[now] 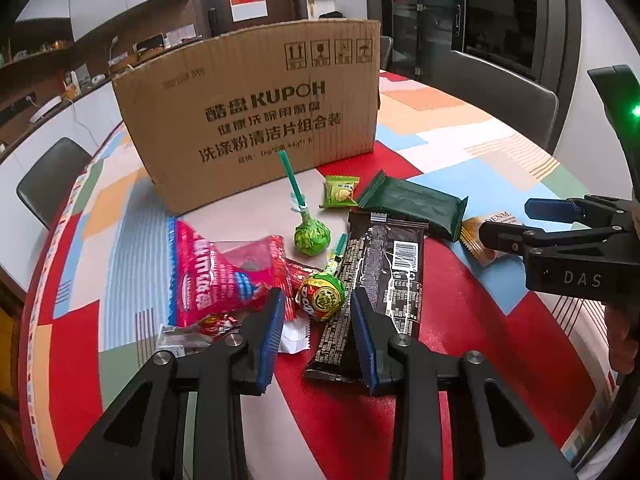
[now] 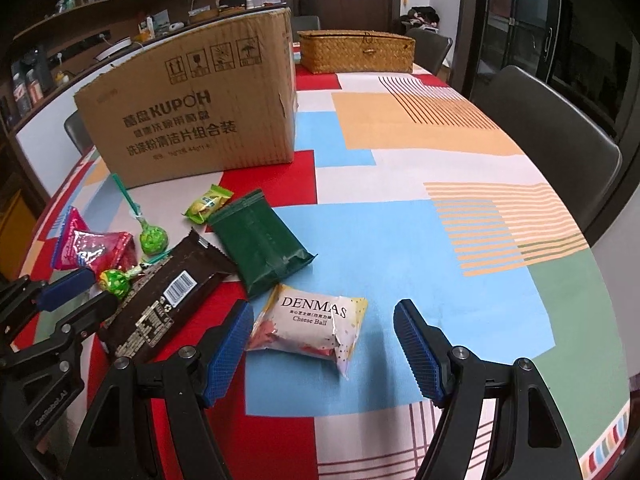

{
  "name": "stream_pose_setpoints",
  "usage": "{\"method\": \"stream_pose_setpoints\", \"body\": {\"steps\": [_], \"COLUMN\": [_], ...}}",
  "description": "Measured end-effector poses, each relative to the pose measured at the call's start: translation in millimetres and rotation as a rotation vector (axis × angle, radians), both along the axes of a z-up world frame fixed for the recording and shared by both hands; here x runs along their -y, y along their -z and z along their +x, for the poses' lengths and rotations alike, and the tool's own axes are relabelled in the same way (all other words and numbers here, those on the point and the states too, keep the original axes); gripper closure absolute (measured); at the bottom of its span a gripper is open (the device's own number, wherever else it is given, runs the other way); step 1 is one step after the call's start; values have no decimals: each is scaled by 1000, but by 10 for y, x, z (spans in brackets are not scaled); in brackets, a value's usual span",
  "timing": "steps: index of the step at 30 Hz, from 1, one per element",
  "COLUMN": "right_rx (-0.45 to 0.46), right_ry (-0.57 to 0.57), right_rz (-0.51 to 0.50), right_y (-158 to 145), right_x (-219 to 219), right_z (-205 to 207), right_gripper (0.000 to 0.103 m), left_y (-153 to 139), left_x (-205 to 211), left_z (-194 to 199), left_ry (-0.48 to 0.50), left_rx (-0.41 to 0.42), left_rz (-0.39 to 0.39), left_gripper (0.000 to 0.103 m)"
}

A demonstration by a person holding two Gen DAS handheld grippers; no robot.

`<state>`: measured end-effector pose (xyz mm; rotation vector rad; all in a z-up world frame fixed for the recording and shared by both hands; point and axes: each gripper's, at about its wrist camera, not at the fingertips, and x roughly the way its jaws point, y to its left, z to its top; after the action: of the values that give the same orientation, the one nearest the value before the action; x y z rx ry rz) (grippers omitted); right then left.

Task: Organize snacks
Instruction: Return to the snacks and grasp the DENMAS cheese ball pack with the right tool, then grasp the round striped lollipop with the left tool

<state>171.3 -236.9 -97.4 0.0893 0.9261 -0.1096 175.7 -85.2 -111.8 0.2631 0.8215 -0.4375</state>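
Note:
Snacks lie on the patterned table in front of a cardboard box (image 1: 256, 108). My left gripper (image 1: 318, 312) is open, its jaws on either side of a lollipop in a red, green and gold wrapper (image 1: 322, 296), apart from it. A second green lollipop (image 1: 311, 236), a red packet (image 1: 224, 276), a long dark bar (image 1: 380, 276), a dark green packet (image 1: 416, 202) and a small green candy (image 1: 340, 192) lie around. My right gripper (image 2: 324, 328) is open around a white DENMAS Cheese Ball packet (image 2: 312, 328), not touching it.
A woven lidded basket (image 2: 356, 50) stands at the table's far end behind the cardboard box (image 2: 192, 108). Dark chairs (image 2: 560, 136) stand along the right side and far end. A small silver-wrapped sweet (image 1: 180, 338) lies by my left finger.

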Motion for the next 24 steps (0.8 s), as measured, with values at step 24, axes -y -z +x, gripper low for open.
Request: {"method": "stream_pose_setpoints", "body": {"steps": [24], "right_rx": [-25], "right_ry": [-37], "right_rz": [70], "right_y": [93], "right_x": [-21], "right_z": [20], "right_gripper": [59], "left_y": [0], "left_x": [27], "left_z": [28], "left_ry": [-6], "left_rx": [-39], "left_rz": [-47], "left_gripper": [76]}}
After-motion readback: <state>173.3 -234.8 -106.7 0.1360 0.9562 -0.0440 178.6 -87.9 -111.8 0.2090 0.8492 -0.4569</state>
